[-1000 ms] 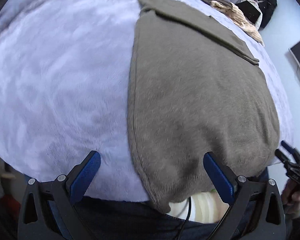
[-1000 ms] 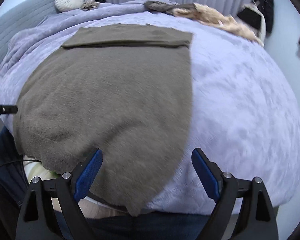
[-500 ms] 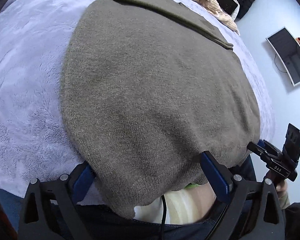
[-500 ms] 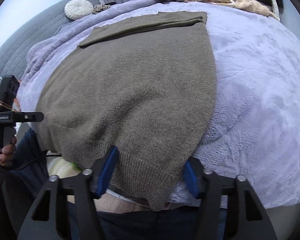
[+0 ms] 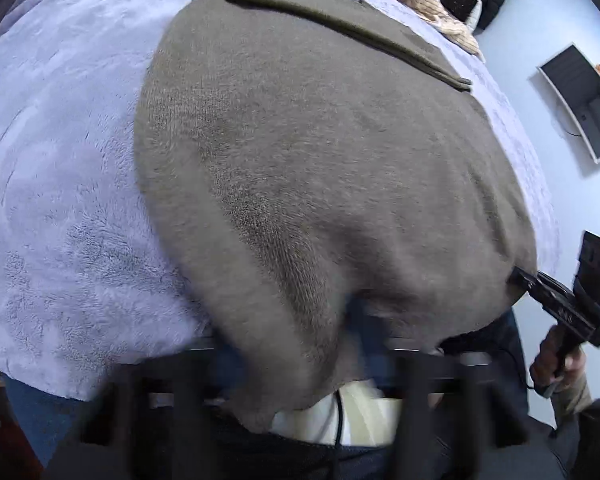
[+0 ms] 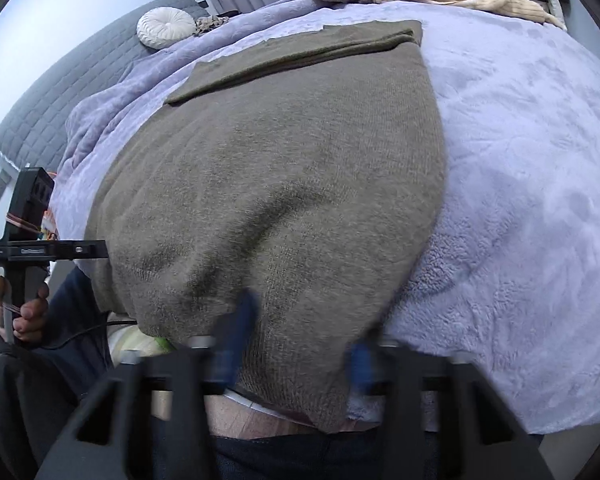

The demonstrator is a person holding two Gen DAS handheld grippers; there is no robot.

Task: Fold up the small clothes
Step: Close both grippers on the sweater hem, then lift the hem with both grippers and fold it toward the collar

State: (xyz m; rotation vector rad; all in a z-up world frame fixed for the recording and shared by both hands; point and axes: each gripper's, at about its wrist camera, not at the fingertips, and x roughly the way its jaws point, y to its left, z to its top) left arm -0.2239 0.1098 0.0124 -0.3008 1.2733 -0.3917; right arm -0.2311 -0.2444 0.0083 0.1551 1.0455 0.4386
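Now we have both grippers closing on the near hem of the sweater (image 5: 320, 168), which lies flat on the lilac blanket (image 5: 60, 208) of the bed, its far end already folded over into a band and its near end hanging over the bed's near edge toward the person's lap. Our left gripper (image 5: 364, 344) has just been closing; its fingers are blurred and partly buried, and the knit bunches up between them, so we read it as clenched on the hem near the left corner. Our right gripper (image 6: 296, 344) has likewise just been closing, with a fold of knit gathered between its blue pads (image 6: 242, 320) near the right corner, and we take that as a grasp too.

We judge the sweater soft, limp and fairly light, with a fuzzy knit that will stretch and sag between two hold points instead of keeping a straight edge. The ribbed hem corners look like the firmest places to hold, and the plush blanket may drag on the cloth as it slides.

Small white lettering shows on the other gripper's body in each view, too small to read. We see no label on the sweater.
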